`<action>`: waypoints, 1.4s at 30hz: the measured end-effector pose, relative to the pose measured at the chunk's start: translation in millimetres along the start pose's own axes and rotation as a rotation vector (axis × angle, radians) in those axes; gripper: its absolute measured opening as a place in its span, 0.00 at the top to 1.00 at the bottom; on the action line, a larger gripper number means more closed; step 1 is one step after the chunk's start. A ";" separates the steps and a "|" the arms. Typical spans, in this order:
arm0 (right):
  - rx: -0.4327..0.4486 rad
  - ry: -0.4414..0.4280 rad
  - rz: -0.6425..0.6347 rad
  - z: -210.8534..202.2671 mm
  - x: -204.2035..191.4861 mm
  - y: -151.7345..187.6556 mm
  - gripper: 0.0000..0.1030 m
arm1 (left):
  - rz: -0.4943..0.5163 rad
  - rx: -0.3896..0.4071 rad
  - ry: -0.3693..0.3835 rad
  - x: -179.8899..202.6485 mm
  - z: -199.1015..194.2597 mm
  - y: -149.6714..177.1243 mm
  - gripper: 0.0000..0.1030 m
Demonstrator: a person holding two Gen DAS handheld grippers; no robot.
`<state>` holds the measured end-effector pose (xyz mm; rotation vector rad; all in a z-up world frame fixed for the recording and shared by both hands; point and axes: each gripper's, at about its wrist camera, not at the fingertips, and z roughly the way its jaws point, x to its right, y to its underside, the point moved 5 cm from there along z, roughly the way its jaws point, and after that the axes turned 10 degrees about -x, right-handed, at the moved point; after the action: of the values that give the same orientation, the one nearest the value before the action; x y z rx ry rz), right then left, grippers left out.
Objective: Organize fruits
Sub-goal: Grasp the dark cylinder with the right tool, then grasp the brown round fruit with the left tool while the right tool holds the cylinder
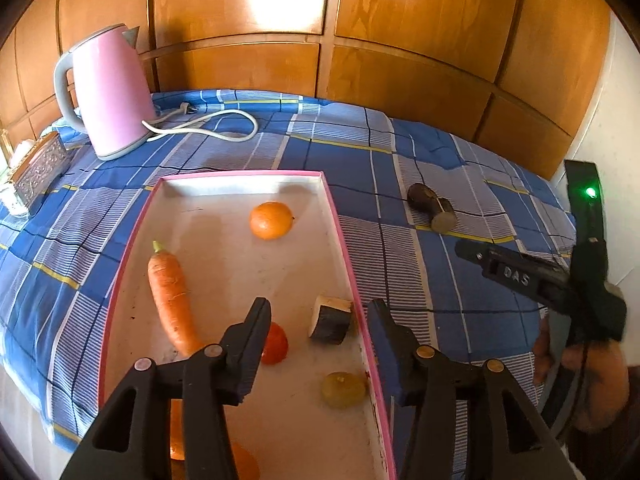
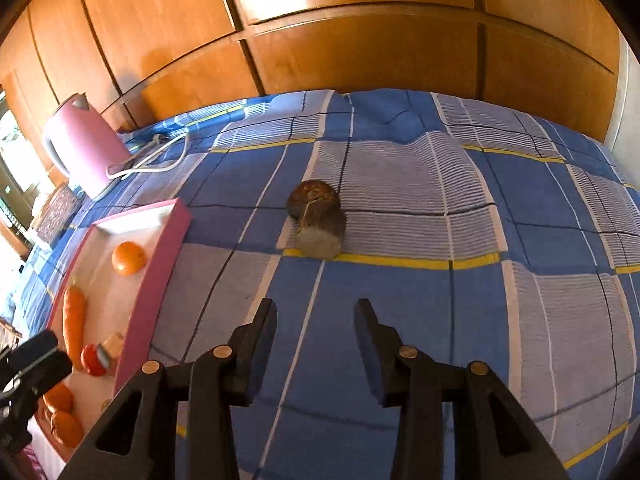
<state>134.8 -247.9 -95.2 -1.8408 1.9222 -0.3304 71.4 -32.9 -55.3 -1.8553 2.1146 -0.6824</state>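
One eggplant chunk (image 2: 317, 218) remains outside the tray (image 2: 154, 276); the right gripper (image 2: 316, 336), part-open and empty like the left gripper (image 1: 318, 334), must advance and straddle it.

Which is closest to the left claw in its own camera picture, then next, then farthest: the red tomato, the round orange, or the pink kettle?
From the left claw:
1. Red tomato, in the tray right by the claw's left finger.
2. Round orange, farther up the tray, near its far end.
3. Pink kettle, beyond the tray, at the table's far left corner.
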 end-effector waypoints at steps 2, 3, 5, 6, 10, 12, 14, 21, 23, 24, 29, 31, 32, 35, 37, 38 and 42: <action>-0.001 0.000 -0.001 4.0 0.9 -6.2 0.61 | -0.004 -0.003 0.007 1.4 1.8 -2.2 0.50; 0.000 0.001 -0.005 6.7 0.9 -10.5 0.61 | -0.003 -0.003 0.006 2.4 2.6 -3.6 0.50; -0.004 -0.002 -0.007 11.3 0.2 -17.3 0.61 | -0.002 -0.006 0.013 4.6 4.2 -5.9 0.50; -0.004 -0.007 -0.008 12.7 -0.4 -20.5 0.61 | 0.000 -0.006 0.016 6.0 4.9 -7.2 0.50; -0.013 0.004 -0.012 26.0 -1.4 -36.4 0.61 | 0.016 -0.013 0.032 14.8 9.7 -13.5 0.49; -0.022 0.008 -0.013 32.4 -1.4 -41.2 0.61 | 0.024 -0.016 0.038 18.9 12.3 -15.9 0.48; -0.022 0.020 -0.020 38.4 -1.8 -45.7 0.61 | 0.031 -0.020 0.045 23.6 15.5 -19.6 0.48; 0.004 0.017 -0.027 33.6 3.1 -40.7 0.65 | 0.034 -0.035 0.073 36.4 25.7 -36.7 0.48; 0.009 0.018 -0.017 28.1 9.6 -35.6 0.65 | 0.038 -0.046 0.084 41.2 31.1 -43.7 0.48; 0.009 0.019 -0.011 25.7 13.3 -32.6 0.65 | 0.043 -0.051 0.088 43.6 33.3 -46.4 0.48; 0.004 0.027 0.021 16.3 32.0 -23.7 0.65 | 0.046 -0.085 0.127 58.6 50.1 -64.5 0.48; 0.012 0.050 0.022 12.4 38.3 -21.8 0.65 | 0.051 -0.096 0.134 65.7 58.0 -71.8 0.48; 0.014 0.062 0.021 11.0 40.1 -21.2 0.65 | 0.052 -0.104 0.135 69.3 62.4 -75.5 0.48; 0.015 0.074 0.016 9.7 46.3 -20.2 0.65 | 0.058 -0.126 0.148 81.2 76.1 -84.8 0.48; 0.015 0.069 0.020 9.6 49.0 -18.6 0.65 | 0.082 -0.128 0.141 91.1 85.3 -91.0 0.48; 0.015 0.064 0.022 9.7 49.7 -18.6 0.65 | 0.086 -0.132 0.142 93.7 88.7 -93.1 0.48; 0.019 0.053 0.022 9.4 50.5 -18.1 0.65 | 0.108 -0.156 0.144 107.7 109.1 -106.0 0.48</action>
<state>155.0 -298.0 -102.8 -1.8154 1.9662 -0.3924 197.7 -167.0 -83.8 -1.8001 2.4038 -0.6618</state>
